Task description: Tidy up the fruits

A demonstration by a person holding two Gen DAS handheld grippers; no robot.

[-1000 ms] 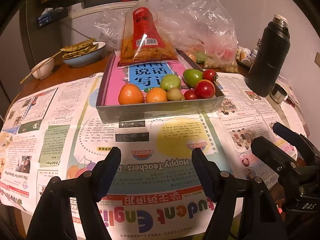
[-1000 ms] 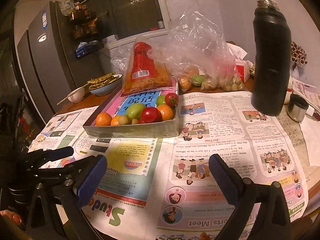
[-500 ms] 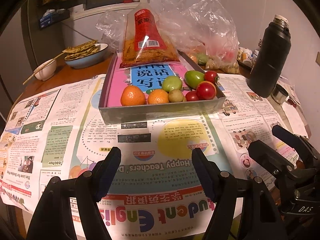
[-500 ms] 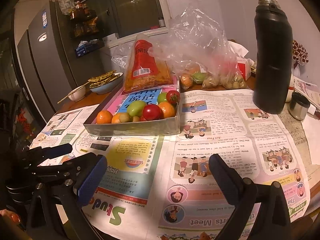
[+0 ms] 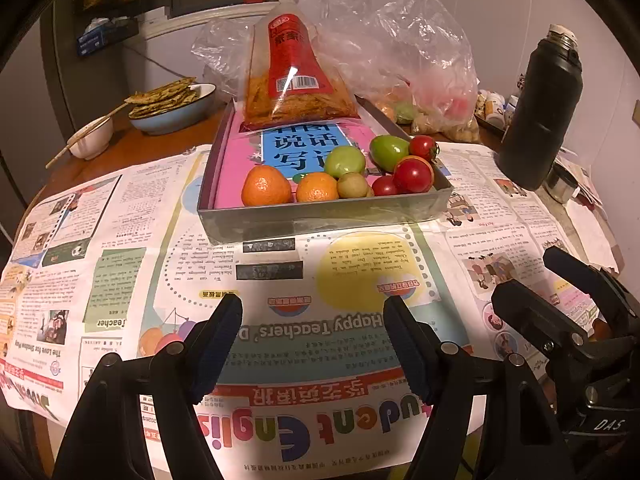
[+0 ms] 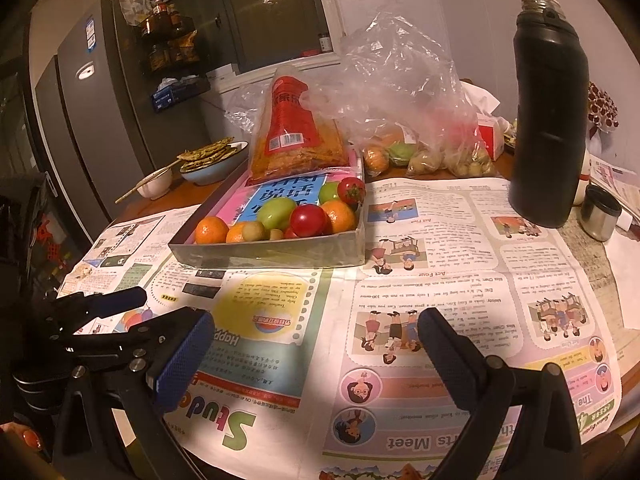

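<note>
The fruits, two tangerines point(image 5: 266, 191), green tomatoes point(image 5: 345, 161), red tomatoes point(image 5: 413, 175) and a small kiwi point(image 5: 352, 185), are lying bunched along the near wall of the grey cardboard tray point(image 5: 320, 216), in front of the snack bag point(image 5: 294, 76) leaning at the tray's far end. Near the tray, over the newspaper covering the worktop point(image 5: 120, 240), the left tool point(image 5: 313, 334) and the right tool point(image 6: 316, 344) are both hovering with jaws wide and nothing between them. Because the round fruits are touching, a pinch on one is likely to nudge its neighbours rolling, and the soft red tomatoes could bruise. The black flask point(image 6: 550, 108) is standing well right of the tray, where a careless sweep could topple it.
</note>
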